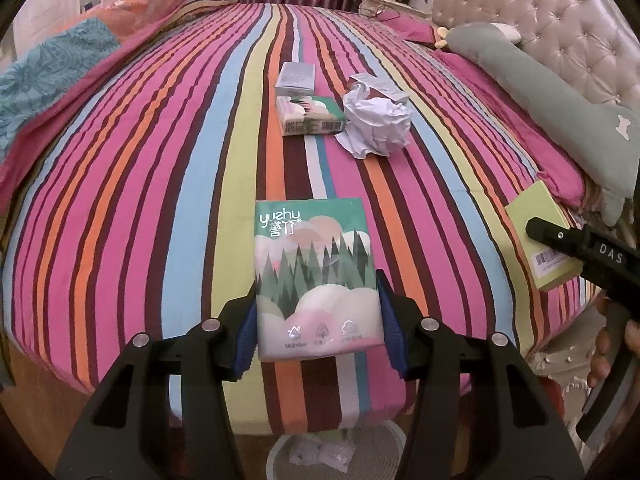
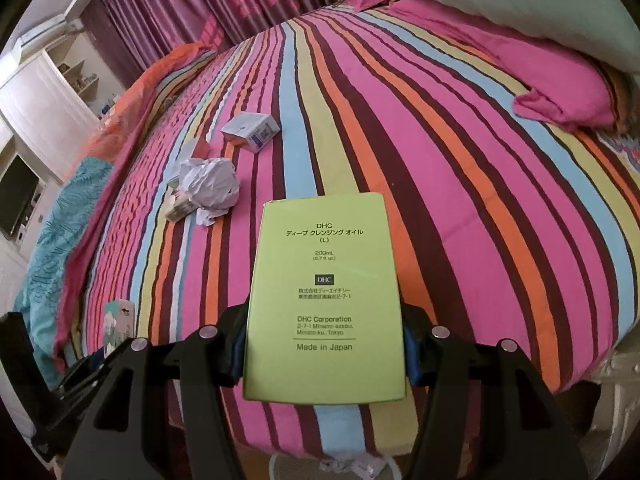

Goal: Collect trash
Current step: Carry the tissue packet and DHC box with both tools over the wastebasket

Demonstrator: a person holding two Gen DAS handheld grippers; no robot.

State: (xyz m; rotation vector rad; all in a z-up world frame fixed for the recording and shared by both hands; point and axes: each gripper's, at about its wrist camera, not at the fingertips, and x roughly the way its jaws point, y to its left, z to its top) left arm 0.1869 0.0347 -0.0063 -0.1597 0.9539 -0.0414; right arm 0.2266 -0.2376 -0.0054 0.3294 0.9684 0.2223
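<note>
Warm, pinkish, even indoor light with soft shadows; both fisheye views bow the bed (image 1: 160,184) stripes outward and darken to black at the corners; slight softness throughout.

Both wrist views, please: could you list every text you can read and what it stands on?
"yuzhu": tissue pack in the left gripper.
"DAS": right gripper's body.
"DHC", "(L)", "200mL", "DHC Corporation", "Minato-ku, Tokyo", "Made in Japan": green box in the right gripper.
Small boxes and barcode: too small to read.

Two tissue packs (image 1: 316,276) (image 1: 310,116); one green box (image 2: 324,300); two small boxes (image 1: 295,77) (image 1: 380,86); one crumpled paper (image 1: 376,124).
</note>
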